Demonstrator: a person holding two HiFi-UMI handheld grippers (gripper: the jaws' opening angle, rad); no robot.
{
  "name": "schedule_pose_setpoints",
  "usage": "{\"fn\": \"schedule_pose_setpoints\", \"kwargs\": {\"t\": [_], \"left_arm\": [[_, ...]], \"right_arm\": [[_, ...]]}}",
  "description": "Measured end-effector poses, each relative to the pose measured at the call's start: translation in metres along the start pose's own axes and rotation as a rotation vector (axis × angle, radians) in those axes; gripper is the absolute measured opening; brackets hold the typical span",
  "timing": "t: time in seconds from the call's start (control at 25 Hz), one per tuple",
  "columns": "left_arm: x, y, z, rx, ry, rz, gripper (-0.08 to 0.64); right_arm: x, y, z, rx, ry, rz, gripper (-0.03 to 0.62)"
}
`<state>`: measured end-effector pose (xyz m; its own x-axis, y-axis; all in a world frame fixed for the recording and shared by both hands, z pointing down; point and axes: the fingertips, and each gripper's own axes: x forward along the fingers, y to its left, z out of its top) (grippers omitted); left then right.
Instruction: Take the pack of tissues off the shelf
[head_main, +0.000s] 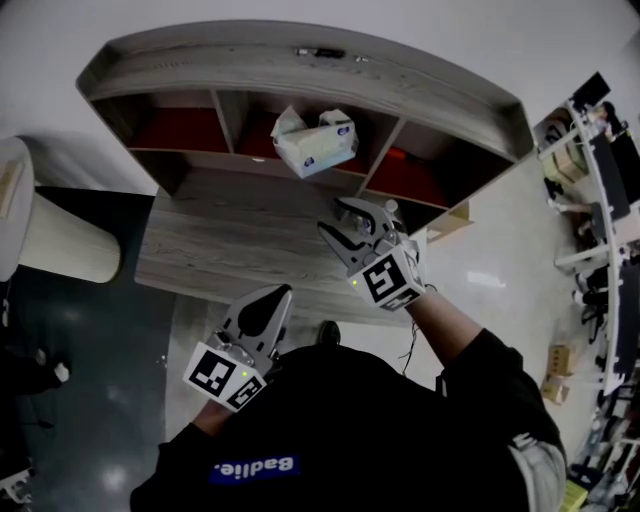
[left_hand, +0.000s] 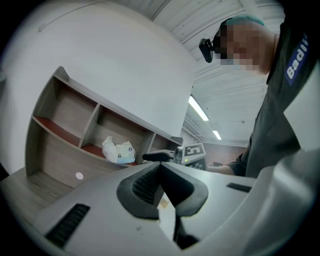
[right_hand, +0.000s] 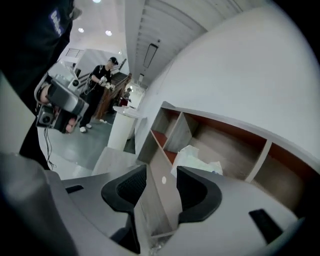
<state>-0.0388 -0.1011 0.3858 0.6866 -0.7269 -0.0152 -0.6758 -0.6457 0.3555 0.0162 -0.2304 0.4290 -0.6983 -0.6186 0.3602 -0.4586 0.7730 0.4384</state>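
White tissue pack (head_main: 314, 142) (one) shelved; left gripper (head_main: 280, 293) jaws together, right gripper's (head_main: 331, 216) apart.

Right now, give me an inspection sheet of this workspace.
Surface: wooden desk top, bare except for a small white round sticker.
Job's things: pack of tissues lies in the middle compartment of the shelf, near its front edge, untouched.
Clutter: white round stand left of the desk.
Grippers: left gripper shut and empty, low beside the desk; right gripper open, nothing between its jaws, aimed at the pack and short of it.
Cables: thin cable hanging below the right forearm.
Surroundings: white wall behind the shelf; another person standing far off; work tables to the right.
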Motion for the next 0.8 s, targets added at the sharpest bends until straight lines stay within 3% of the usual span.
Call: {"fn": "schedule_pose_setpoints", "kwargs": {"t": [0.24,0.48,0.8], "left_arm": [[-0.006,0.001,-0.001,-0.001,-0.001,0.011,-0.003],[-0.011,0.004,0.0,-0.002,-0.005,0.027,-0.003],[-0.016,0.005,0.0,-0.002,-0.012,0.047,-0.003]], "right_arm": [[0.022,-0.013,-0.01,-0.117,0.067,-0.029,0.213],[0.043,-0.022,-0.02,-0.296,0.157,-0.078,0.239],[0.061,-0.036,-0.029,-0.413,0.232,-0.1,0.249]]}}
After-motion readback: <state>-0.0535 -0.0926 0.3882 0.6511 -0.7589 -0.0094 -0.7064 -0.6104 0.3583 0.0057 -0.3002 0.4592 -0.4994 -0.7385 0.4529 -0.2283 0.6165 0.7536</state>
